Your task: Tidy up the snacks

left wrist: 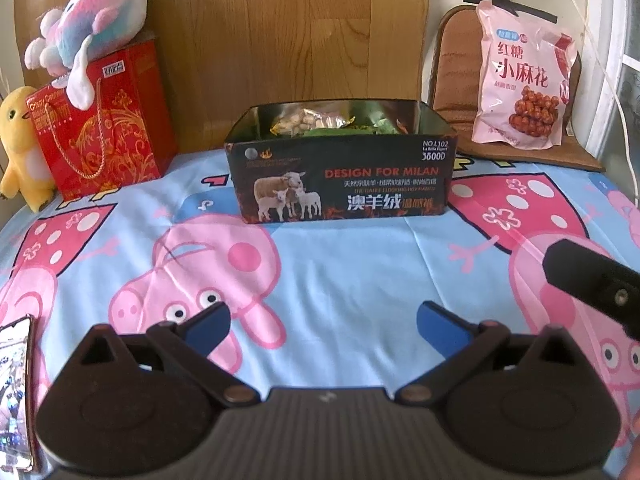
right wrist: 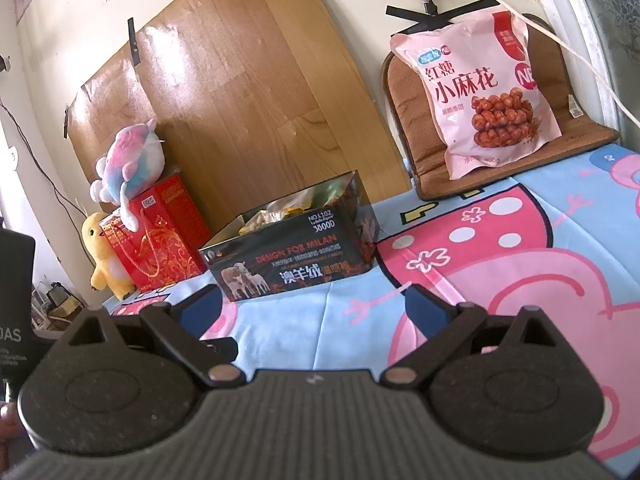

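A black open box (left wrist: 344, 184) printed "DESIGN FOR MILAN" stands on the bed ahead and holds several wrapped snacks (left wrist: 316, 122); it also shows in the right wrist view (right wrist: 288, 256). A pink snack bag (left wrist: 524, 80) leans on a brown cushion at the back right, also in the right wrist view (right wrist: 488, 96). My left gripper (left wrist: 322, 330) is open and empty above the sheet, short of the box. My right gripper (right wrist: 312, 314) is open and empty, to the right of the box; part of it shows in the left wrist view (left wrist: 592, 280).
A red gift bag (left wrist: 100, 128) with a pink-blue plush (left wrist: 92, 20) on top and a yellow plush (left wrist: 20, 144) stand at the back left. A phone (left wrist: 16, 396) lies at the left. A wooden board (left wrist: 280, 32) backs the bed. A brown cushion (right wrist: 520, 168) lies under the pink bag.
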`<state>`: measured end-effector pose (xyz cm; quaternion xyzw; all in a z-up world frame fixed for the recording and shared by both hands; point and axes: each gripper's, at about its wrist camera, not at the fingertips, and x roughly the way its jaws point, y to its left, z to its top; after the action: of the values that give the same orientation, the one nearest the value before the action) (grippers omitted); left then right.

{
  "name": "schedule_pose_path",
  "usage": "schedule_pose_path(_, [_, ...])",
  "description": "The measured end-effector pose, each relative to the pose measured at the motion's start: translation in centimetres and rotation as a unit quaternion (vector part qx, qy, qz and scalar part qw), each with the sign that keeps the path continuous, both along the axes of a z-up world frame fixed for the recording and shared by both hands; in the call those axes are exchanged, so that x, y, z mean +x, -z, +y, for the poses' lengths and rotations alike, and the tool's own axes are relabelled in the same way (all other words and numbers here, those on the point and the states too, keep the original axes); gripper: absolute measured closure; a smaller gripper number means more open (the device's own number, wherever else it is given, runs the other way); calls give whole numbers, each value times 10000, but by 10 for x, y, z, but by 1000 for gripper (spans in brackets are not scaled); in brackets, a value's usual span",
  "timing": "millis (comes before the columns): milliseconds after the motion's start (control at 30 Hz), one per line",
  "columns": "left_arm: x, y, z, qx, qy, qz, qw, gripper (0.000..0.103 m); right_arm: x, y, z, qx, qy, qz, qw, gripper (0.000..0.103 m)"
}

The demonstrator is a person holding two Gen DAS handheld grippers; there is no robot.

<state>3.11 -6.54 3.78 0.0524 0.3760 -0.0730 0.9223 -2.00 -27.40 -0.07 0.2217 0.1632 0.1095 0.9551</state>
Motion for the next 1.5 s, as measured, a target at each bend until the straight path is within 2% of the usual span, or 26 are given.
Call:
schedule_pose_path(367, [4,5,6,-234,-28,242,9994,0,1,2,0,16,6,56,10000,3])
schedule_pose_path(767, [15,14,20,-50,-658,498,9966,0,4,5,0,14,-13,115,9999,3])
schedule_pose_path(1067, [10,8,19,347,-980,-79,9946,0,4,6,0,18,-11,124,9999,3])
schedule_pose_path(1500, [4,0,20,500,-1058,-411,9923,0,4,6,0,6,-15,114,9999,3])
